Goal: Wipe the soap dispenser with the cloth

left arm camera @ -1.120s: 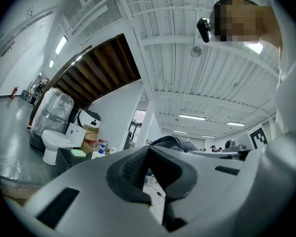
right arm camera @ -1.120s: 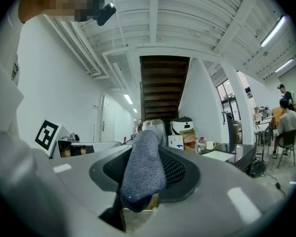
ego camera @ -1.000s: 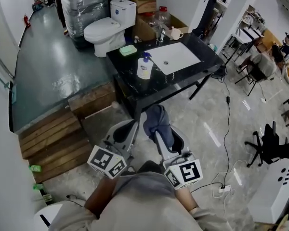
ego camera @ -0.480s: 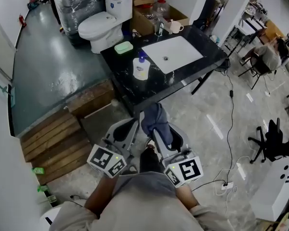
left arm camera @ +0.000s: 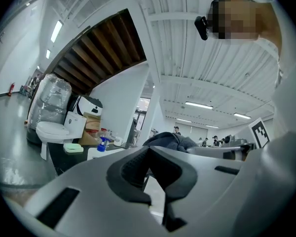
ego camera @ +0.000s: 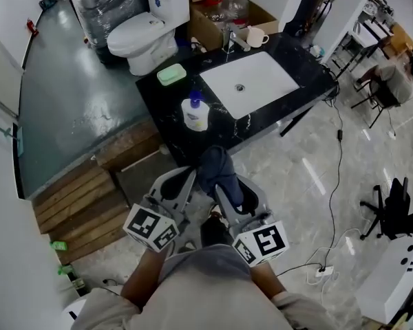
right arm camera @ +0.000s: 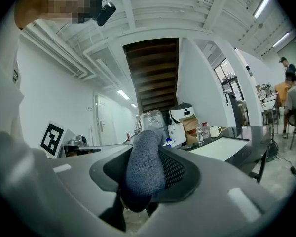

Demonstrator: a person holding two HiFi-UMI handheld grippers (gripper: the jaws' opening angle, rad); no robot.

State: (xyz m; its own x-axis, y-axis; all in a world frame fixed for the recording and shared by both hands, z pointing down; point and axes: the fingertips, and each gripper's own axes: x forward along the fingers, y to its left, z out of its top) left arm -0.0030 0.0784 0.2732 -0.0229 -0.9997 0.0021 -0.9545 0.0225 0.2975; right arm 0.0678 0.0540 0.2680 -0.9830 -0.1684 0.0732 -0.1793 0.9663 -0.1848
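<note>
Soap dispenser (ego camera: 195, 113) on counter (ego camera: 166, 106), ahead of right hand-held gripper (ego camera: 224, 188) clamping cloth (ego camera: 215, 165).

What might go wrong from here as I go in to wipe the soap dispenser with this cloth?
1. The dispenser stands free near the counter's front edge. A one-sided wipe may tip it or push it off, since the left gripper is shut and empty, not steadying it.
2. The cloth bulges loosely from the right gripper, so it may catch the pump head or slip out.
</note>
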